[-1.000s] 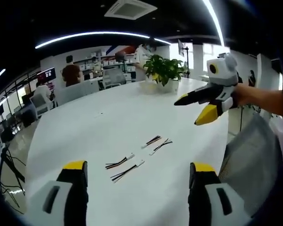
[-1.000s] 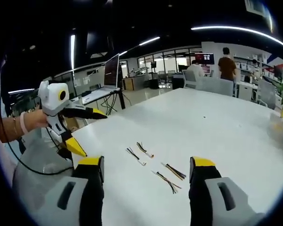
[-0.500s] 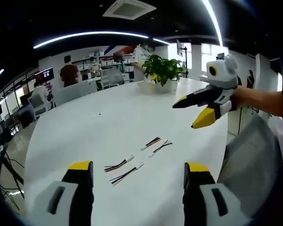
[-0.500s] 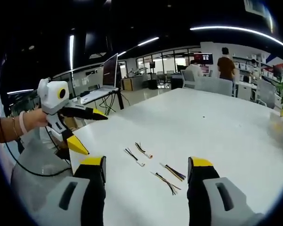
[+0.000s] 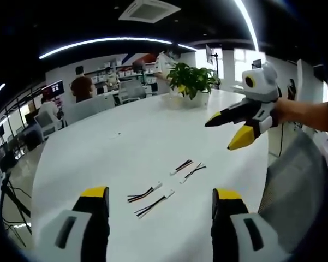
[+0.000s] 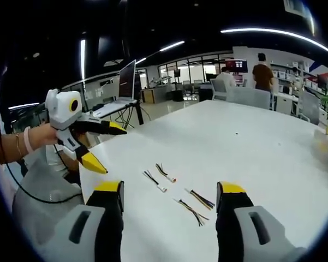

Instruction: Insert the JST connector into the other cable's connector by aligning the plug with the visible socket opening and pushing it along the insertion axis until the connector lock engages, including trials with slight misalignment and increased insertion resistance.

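Several short JST cables lie on the white table (image 5: pixel 125 142). In the left gripper view one pair (image 5: pixel 150 198) lies near my jaws and another pair (image 5: pixel 188 168) lies a little farther off. My left gripper (image 5: pixel 161 199) hangs open above the table's near edge, nothing between its yellow-tipped jaws. The right gripper (image 5: pixel 229 131) enters from the right, open and held in the air. In the right gripper view the cables show as two pairs (image 6: pixel 159 177) (image 6: pixel 196 204). My right gripper (image 6: pixel 169 191) is open above them, and the left gripper (image 6: pixel 106 146) floats open at the left, held by a hand.
A potted plant (image 5: pixel 192 82) stands at the table's far end. Office chairs, desks and people stand beyond the table. A laptop (image 6: pixel 123 90) sits on a desk at the far left of the right gripper view. A person's grey-clad lap (image 6: pixel 43 191) is at the near table edge.
Both views have shifted slightly with the hands. The cables sit a little lower and more central in the left gripper view. Both grippers stay open and the cables lie untouched.
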Demonstrator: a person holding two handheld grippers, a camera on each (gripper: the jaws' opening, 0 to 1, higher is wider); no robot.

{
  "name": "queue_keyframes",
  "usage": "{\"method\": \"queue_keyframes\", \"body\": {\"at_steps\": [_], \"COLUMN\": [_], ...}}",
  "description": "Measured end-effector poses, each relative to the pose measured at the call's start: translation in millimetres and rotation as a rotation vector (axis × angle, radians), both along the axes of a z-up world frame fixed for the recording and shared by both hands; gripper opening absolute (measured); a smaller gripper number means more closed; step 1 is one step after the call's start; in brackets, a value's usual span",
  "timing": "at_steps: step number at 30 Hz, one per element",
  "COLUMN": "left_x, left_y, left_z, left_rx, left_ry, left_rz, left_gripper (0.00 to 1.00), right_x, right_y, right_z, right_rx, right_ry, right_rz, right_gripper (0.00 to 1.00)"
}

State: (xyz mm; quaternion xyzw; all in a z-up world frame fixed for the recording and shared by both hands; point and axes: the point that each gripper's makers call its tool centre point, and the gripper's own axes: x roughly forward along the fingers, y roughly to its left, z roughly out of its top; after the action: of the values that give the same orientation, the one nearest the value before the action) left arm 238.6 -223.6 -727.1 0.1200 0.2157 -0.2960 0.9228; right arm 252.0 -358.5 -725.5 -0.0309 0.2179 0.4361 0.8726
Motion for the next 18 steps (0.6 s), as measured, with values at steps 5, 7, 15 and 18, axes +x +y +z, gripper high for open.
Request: {"method": "queue_keyframes", "body": {"at_steps": [5,7,15,18], "left_x": [2.9,3.3,5.8,8.3], "left_y": [0.8,0.4,-5.6,-6.4], "left_z": [0.5,-0.2,-5.1,-6.5], "left_rx": [0.003,0.000,-0.012,-0.007], "left_ry": [-0.002,0.003,0.021,0.022], "left_rz": [0.009,0.011,-0.003,-0.009], "left_gripper": [0.72,0.72,0.69,0.69], "right_x": [0.5,0.6,7.0,9.0], "right_y": [-0.4,-0.5,-0.1,0.3], "right_z": [-0.8,-1.1,-4.2,-5.3], "right_rx": [0.006,0.005,0.012,0.009], "right_ry": [0.010,0.011,0.024,0.026], "right_rz": [-0.002,-0.001,0.010,0.018], "right_gripper": [0.66,0.65,0.64,0.64]}}
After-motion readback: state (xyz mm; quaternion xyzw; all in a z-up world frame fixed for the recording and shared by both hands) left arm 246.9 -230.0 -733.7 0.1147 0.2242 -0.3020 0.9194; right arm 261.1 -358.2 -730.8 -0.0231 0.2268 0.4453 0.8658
